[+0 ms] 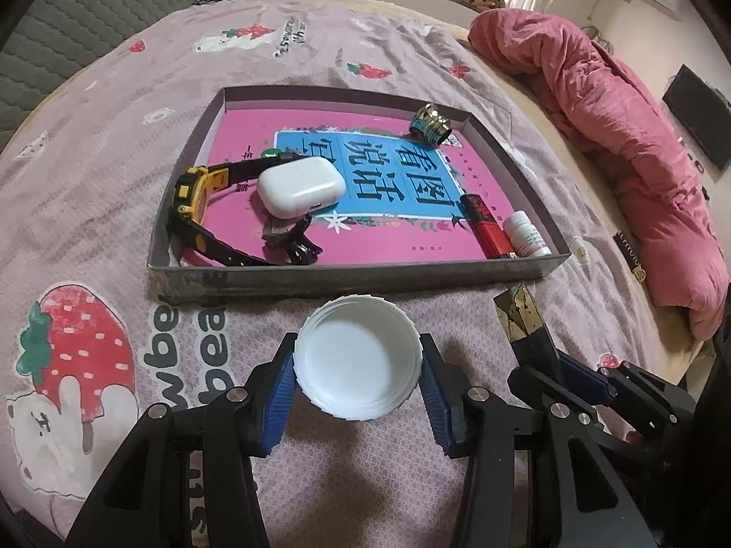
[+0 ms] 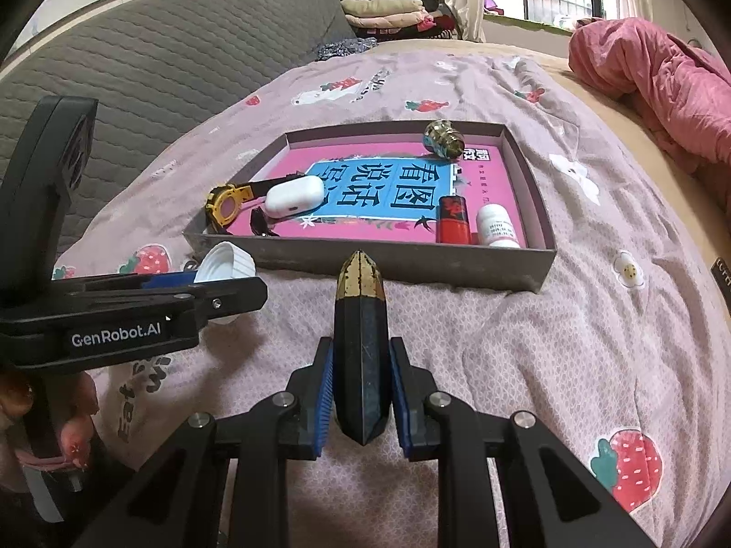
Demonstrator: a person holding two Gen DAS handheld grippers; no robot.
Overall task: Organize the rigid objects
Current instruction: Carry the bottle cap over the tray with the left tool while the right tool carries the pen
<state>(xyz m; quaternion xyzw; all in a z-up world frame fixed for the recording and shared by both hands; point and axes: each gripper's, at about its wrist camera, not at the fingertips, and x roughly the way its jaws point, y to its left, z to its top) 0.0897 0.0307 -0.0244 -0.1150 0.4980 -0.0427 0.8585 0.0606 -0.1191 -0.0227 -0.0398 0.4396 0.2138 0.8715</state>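
My left gripper (image 1: 357, 381) is shut on a white plastic lid (image 1: 357, 358), hollow side up, held above the bedspread just in front of the grey tray (image 1: 347, 276). My right gripper (image 2: 361, 386) is shut on a dark crystal-shaped piece with a gold tip (image 2: 361, 347), pointing at the tray (image 2: 365, 258). That crystal (image 1: 521, 319) and the lid (image 2: 227, 265) each show in the other view. Inside the tray, on a pink book (image 1: 365, 173), lie a yellow-black watch (image 1: 196, 196), a white earbud case (image 1: 299, 185), a black clip (image 1: 297, 239), a red lighter (image 1: 486, 226), a small white bottle (image 1: 525, 233) and a brass fitting (image 1: 431, 125).
The tray sits on a lilac strawberry-print bedspread (image 1: 114, 237). A bunched pink quilt (image 1: 617, 137) lies along the right side. A grey quilted headboard (image 2: 160, 59) stands at the back left, with folded clothes (image 2: 393, 11) beyond. A person's hand (image 2: 75, 438) holds the left gripper.
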